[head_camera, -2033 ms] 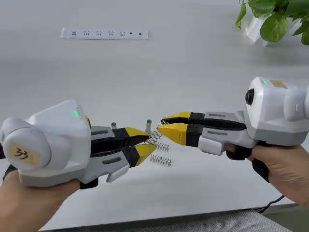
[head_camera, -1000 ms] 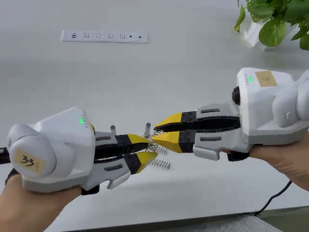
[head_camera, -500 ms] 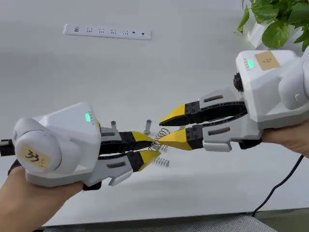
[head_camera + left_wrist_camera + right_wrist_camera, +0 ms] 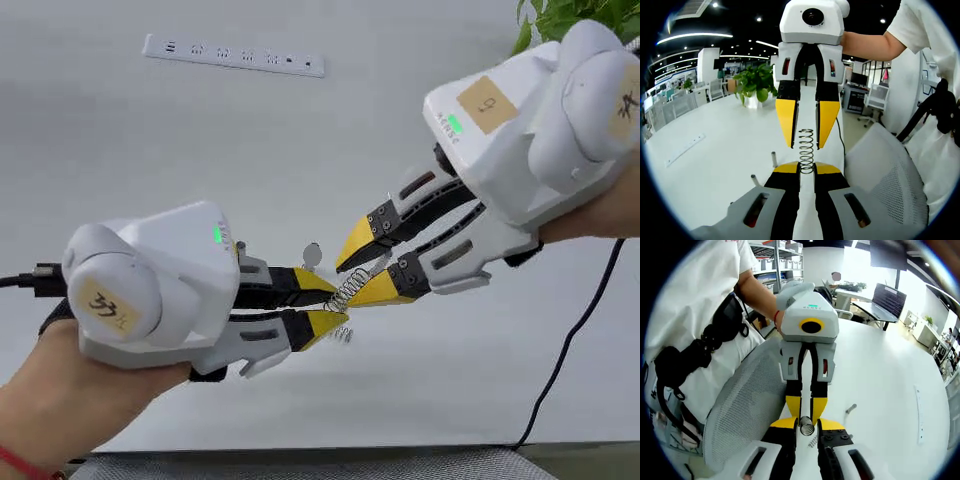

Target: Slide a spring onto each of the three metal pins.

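The spring (image 4: 806, 149) is now up off the table (image 4: 200, 150), where two seconds back it sat low beside the pins. The left gripper (image 4: 338, 303) pinches one end of it, jaws nearly closed, and the coil sticks out toward the right gripper (image 4: 345, 287). That one has risen and tipped nose-down, and its jaws are spread wider than before, straddling the free end without gripping it. So the spring is picked up but not on anything yet (I read this as a hand-over or a re-aim, not the threading itself).

The nearest pin (image 4: 312, 255) stands just behind the two sets of tips, with a second pin (image 4: 754, 179) beside it; neither carries a spring, as far as I can tell. A spare spring (image 4: 340, 335) lies on the table under the left gripper's tips. What crowds the job is the grippers themselves, both noses meeting right in front of the pin. The power strip (image 4: 235, 55) and the plant (image 4: 560, 15) are well apart from the work.
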{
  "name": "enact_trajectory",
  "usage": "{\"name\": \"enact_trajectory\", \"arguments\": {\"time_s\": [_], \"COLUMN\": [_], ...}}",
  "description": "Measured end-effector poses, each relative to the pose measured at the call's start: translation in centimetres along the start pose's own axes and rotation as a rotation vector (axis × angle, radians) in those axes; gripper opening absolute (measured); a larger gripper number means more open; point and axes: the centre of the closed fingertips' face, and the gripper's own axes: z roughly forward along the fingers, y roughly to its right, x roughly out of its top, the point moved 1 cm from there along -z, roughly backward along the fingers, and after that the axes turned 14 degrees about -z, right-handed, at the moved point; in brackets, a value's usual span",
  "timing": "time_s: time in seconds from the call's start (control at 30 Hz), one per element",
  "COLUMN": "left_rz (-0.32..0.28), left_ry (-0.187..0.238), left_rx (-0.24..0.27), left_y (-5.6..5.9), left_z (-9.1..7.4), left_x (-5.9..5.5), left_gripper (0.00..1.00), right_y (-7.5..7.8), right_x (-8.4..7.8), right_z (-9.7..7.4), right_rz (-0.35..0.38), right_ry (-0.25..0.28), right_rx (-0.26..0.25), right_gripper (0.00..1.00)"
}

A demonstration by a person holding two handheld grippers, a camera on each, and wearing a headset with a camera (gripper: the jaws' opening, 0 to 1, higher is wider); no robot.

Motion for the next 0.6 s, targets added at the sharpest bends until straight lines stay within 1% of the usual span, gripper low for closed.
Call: {"name": "enact_trajectory", "arguments": {"time_s": [0.1,0.13,0.23,0.6], "left_rz": [0.003,0.003,0.003,0.001], "left_ry": [-0.003,-0.003,-0.002,0.006], "left_rx": [-0.005,-0.006,-0.007,-0.011], "left_y": [0.02,0.04,0.00,-0.11], "left_z": [0.11,0.13,0.13,0.11], "left_x": [-0.06,-0.09,-0.10,0.01], "left_gripper": [0.06,0.06,0.06,0.06], "right_y": [-0.37,-0.45,-0.58,-0.51], "right_x": [-0.24,-0.37,-0.43,-0.59], "right_z": [0.38,0.50,0.67,0.91], "right_rz": [-0.020,-0.040,-0.048,-0.059], "right_ry": [-0.028,-0.045,-0.055,-0.070], "right_rx": [0.047,0.060,0.079,0.091], "right_gripper": [0.10,0.10,0.09,0.07]}}
